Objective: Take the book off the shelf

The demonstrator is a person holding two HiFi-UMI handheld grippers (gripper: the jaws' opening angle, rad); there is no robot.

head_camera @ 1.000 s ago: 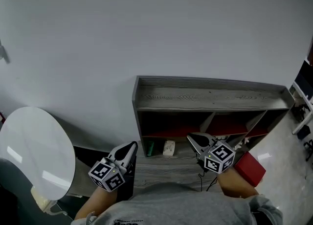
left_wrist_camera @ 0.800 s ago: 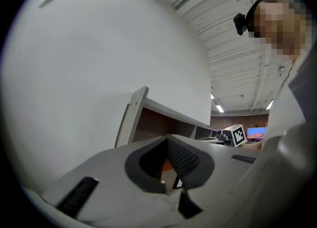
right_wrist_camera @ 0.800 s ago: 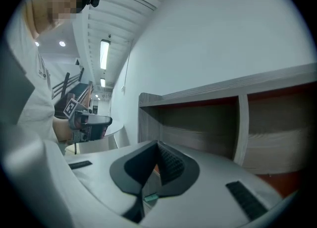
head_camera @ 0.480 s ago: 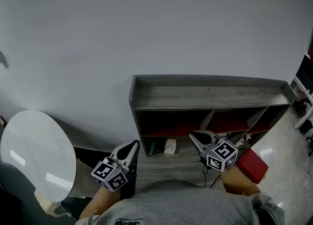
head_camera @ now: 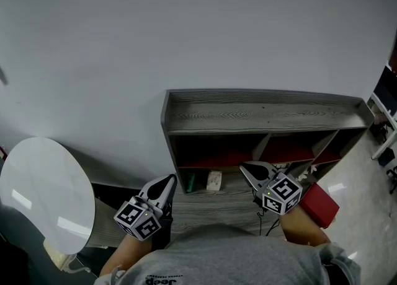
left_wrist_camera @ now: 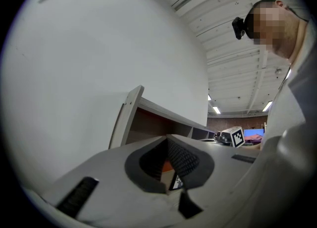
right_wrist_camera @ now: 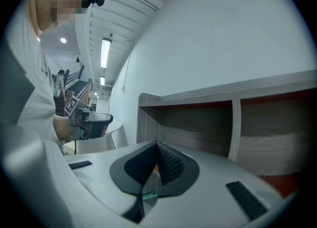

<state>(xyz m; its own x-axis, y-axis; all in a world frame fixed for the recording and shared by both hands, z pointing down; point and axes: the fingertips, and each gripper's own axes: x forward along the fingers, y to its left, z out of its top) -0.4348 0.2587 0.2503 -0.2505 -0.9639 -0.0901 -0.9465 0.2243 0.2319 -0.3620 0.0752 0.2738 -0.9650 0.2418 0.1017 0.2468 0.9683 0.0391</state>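
Note:
A low grey wooden shelf unit [head_camera: 260, 113] stands against the white wall, its upper compartments lined in red. On its lower board a thin green thing [head_camera: 191, 183], perhaps a book's spine, stands upright beside a small whitish thing [head_camera: 214, 181]. My left gripper [head_camera: 169, 182] hovers in front of the shelf's left end, its jaws closed to a point with nothing between them. My right gripper [head_camera: 246, 168] points at the middle compartments, also shut and empty. In the right gripper view the shelf [right_wrist_camera: 233, 123] fills the background behind the closed jaws [right_wrist_camera: 158, 143].
A round white table [head_camera: 43, 194] sits at the left. A red box [head_camera: 319, 204] lies on the floor by the shelf's right end. Dark cables trail below the right gripper. Other furniture shows at the far right edge.
The head view has drifted slightly, so the shelf sits a little higher in the picture. Both grippers keep their places and stay shut.

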